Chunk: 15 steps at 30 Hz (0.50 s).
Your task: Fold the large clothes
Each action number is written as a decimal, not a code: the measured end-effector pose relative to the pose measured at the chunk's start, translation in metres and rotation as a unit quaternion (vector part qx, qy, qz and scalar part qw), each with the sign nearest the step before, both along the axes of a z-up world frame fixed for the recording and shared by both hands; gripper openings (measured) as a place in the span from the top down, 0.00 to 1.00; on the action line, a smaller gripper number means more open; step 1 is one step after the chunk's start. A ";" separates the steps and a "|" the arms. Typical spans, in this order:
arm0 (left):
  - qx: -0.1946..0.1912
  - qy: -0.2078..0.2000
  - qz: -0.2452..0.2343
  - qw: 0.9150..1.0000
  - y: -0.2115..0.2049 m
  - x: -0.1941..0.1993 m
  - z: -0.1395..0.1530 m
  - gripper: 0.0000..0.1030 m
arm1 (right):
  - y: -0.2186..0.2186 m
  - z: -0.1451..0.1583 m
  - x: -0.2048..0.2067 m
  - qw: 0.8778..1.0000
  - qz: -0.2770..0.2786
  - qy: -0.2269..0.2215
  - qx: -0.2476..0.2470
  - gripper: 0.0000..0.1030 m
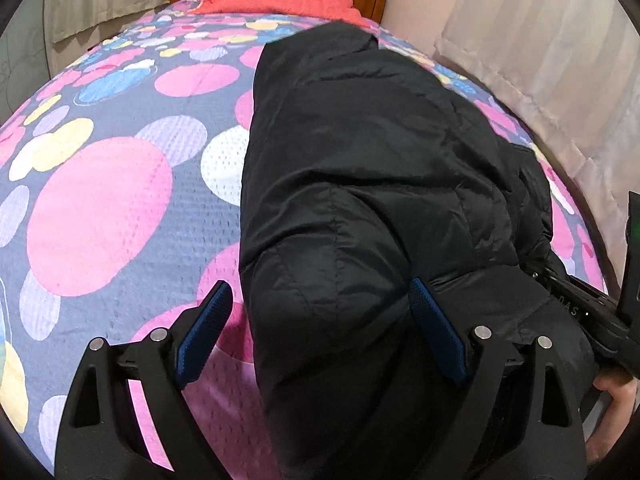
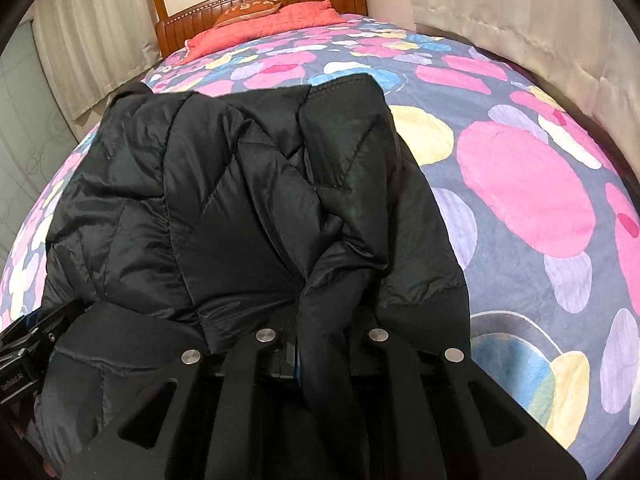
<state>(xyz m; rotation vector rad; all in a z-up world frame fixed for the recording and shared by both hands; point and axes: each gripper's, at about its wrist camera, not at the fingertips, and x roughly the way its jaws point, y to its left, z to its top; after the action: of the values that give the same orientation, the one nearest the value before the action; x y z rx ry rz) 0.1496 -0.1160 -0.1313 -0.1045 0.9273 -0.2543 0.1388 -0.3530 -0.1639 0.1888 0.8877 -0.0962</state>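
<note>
So on the left side, our left gripper (image 1: 320, 328) has its fingers (image 1: 206, 336) spread wide around the near edge of the black puffer jacket (image 1: 360, 160) lying on the bed (image 1: 100, 208), not pinching anything, so if we lift now that side probably just stays flat and the fold goes lopsided. Over on the right, the right gripper (image 2: 320, 344) is clamped tight on a bunched ridge of the jacket, and honestly that slick shell looks like it could slide out or drag the whole thing across the bedspread if we pull too hard.
</note>
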 end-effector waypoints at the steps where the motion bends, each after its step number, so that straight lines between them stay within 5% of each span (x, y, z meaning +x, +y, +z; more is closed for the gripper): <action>1: 0.000 -0.003 0.001 1.000 0.000 -0.001 0.002 0.13 | 0.000 0.002 -0.001 1.000 0.001 -0.003 0.001 0.87; 10: -0.006 -0.024 0.015 1.000 0.014 -0.020 0.030 0.13 | -0.005 0.040 -0.033 0.999 -0.018 -0.028 0.000 0.70; 15: -0.051 -0.029 0.041 0.997 0.028 -0.022 0.049 0.13 | -0.004 0.075 -0.044 0.997 -0.032 -0.067 -0.011 0.70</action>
<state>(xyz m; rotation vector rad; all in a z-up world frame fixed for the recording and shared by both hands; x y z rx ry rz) 0.1276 -0.0884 -0.0822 -0.2270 0.8512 -0.2279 0.0948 -0.3572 -0.0885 0.2008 0.7475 -0.1515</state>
